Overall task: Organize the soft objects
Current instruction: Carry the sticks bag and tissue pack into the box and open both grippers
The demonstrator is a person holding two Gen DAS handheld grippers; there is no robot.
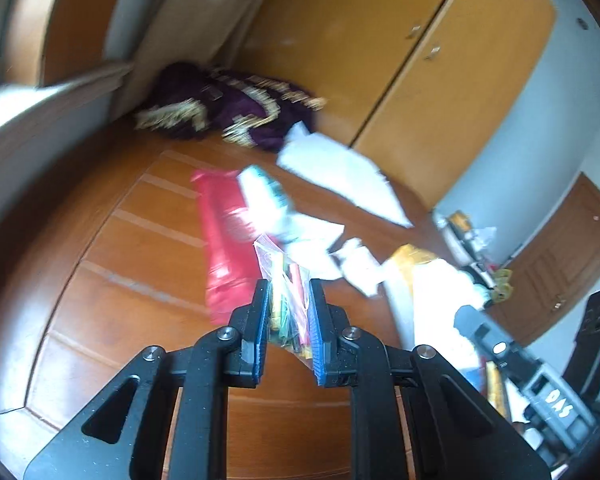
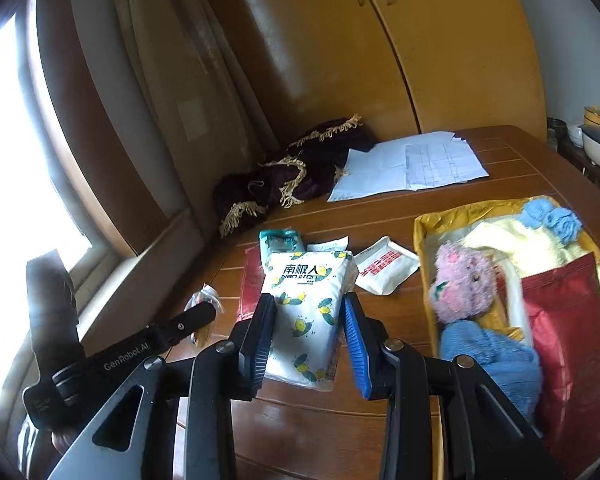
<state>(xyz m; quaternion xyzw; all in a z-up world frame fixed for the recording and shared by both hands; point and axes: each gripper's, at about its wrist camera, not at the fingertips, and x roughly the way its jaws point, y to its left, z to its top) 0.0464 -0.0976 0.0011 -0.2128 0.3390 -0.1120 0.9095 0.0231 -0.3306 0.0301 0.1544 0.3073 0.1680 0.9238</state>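
Gripping a clear plastic bag [image 1: 286, 296] of small colourful items between its blue pads, the left gripper [image 1: 288, 288] is holding it above the wooden table [image 1: 112, 280]. The right gripper [image 2: 309, 300] is straddling a white tissue pack [image 2: 308, 312] printed with lemons, its jaws parted and not visibly pressing the pack. Beside it, a yellow tray [image 2: 422, 248] is holding a pink plush toy [image 2: 460, 284], blue knitwear [image 2: 492, 360] and a red pouch [image 2: 568, 344].
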